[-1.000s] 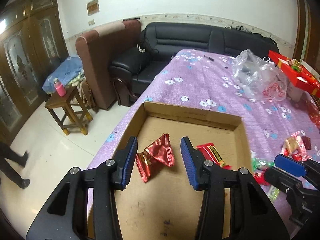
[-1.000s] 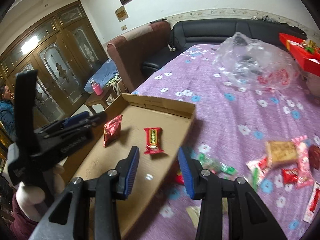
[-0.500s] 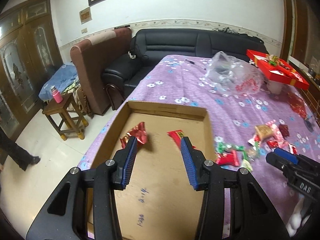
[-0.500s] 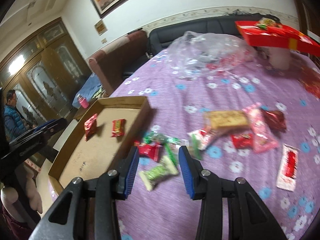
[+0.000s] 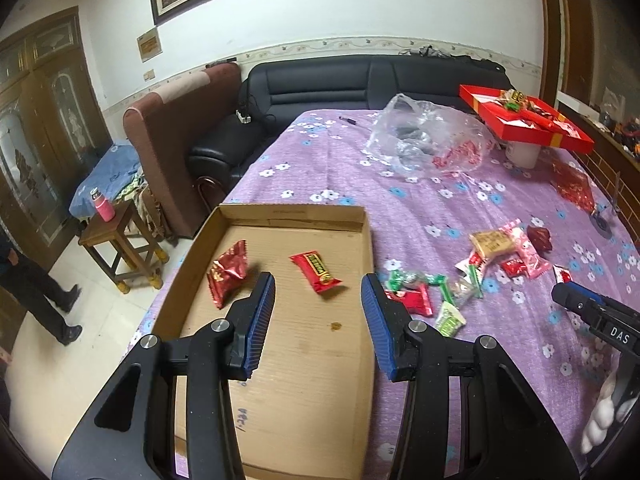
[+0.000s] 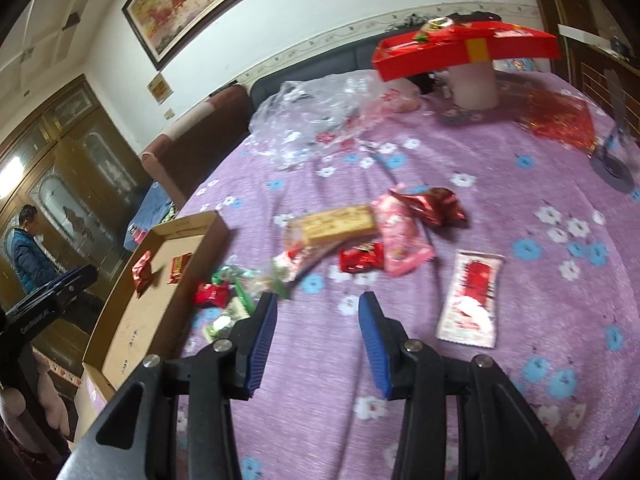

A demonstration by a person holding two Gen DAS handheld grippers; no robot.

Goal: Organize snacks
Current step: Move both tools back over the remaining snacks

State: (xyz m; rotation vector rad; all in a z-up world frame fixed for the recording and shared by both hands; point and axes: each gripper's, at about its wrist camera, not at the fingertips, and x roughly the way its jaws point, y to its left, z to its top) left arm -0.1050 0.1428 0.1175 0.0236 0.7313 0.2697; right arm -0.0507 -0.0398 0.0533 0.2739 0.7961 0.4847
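My left gripper (image 5: 318, 304) hangs above the cardboard tray (image 5: 366, 240), jaws spread wide, nothing between them. My right gripper (image 6: 318, 322) hangs over the purple flowered cloth (image 6: 540, 392), jaws likewise spread and empty.

Tray: shallow, open-topped, sits at the table's left edge. Two items lie inside, apart from each other:
- crinkled red foil packet (image 5: 227, 273), toward the tray's left side
- red bar wrapper with yellow lettering (image 5: 316, 272), nearer the tray's middle

Both also show small in the right wrist view: foil packet (image 6: 142, 270), bar wrapper (image 6: 180, 267).

Loose snacks on the cloth, outside the tray, to its right:
- green and red small wrappers (image 6: 224, 296) clustered just beside the tray wall
- tan cracker pack (image 6: 338, 224), further out
- pink packet (image 6: 400, 240), touching the cracker pack's end
- dark red foil candy (image 6: 434, 206), against the pink packet
- small red foil packet (image 6: 362, 259), below the cracker pack
- white sachet with red print (image 6: 472, 300), lying flat, apart from the rest, nearest my right finger side

Far end of the table: clear plastic bag (image 5: 428, 140), crumpled, contents dark and red but not readable. Red gift box (image 5: 524, 120), open, perched on a white cup (image 6: 474, 86); holds assorted bits too small to name
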